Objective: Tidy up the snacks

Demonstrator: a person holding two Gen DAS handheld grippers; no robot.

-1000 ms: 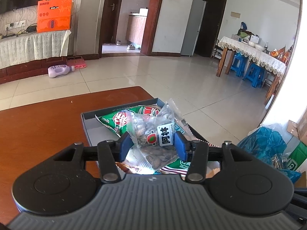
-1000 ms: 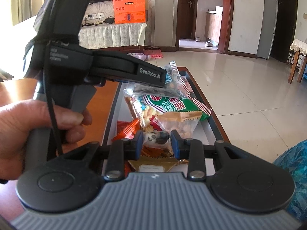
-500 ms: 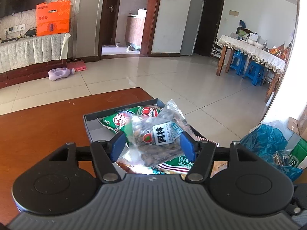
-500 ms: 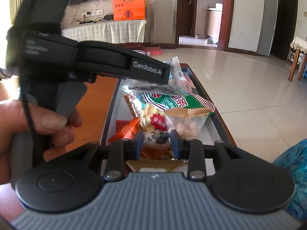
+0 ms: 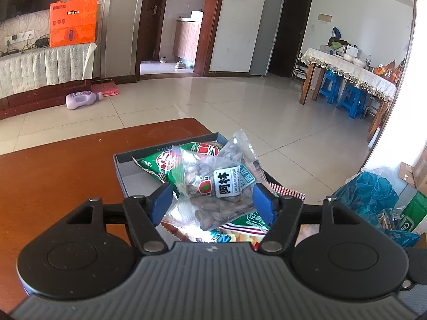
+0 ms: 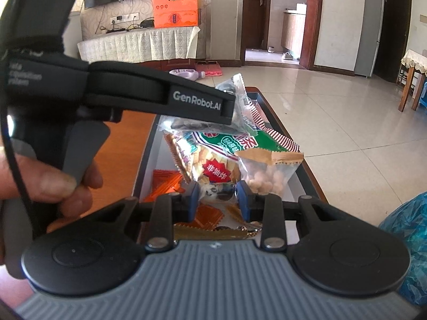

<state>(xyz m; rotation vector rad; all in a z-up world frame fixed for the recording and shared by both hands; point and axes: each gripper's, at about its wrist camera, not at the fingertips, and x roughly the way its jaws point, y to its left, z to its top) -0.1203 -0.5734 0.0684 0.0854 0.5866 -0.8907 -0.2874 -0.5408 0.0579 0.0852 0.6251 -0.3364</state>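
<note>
A dark tray (image 5: 120, 168) on the brown table holds a heap of snack packets. A clear packet of sunflower seeds (image 5: 221, 186) lies on top of a green packet (image 5: 160, 162). My left gripper (image 5: 213, 204) is open, its jaws on either side of the seed packet and apart from it. In the right wrist view the same tray (image 6: 145, 160) holds the green packet (image 6: 232, 141), a puffed-ball packet (image 6: 267, 170) and orange packets (image 6: 162, 181). My right gripper (image 6: 217, 201) is shut on a small panda-print packet (image 6: 216, 190). The left gripper's body (image 6: 160, 98) crosses above.
The tray lies along the table's right edge, with tiled floor beyond. A blue plastic bag (image 5: 373, 200) and cardboard boxes sit on the floor at right. A hand (image 6: 40, 181) holds the left gripper's handle at left.
My left gripper has opened and let go of the seed packet, which now rests on the heap. My right gripper stays shut on the panda packet.
</note>
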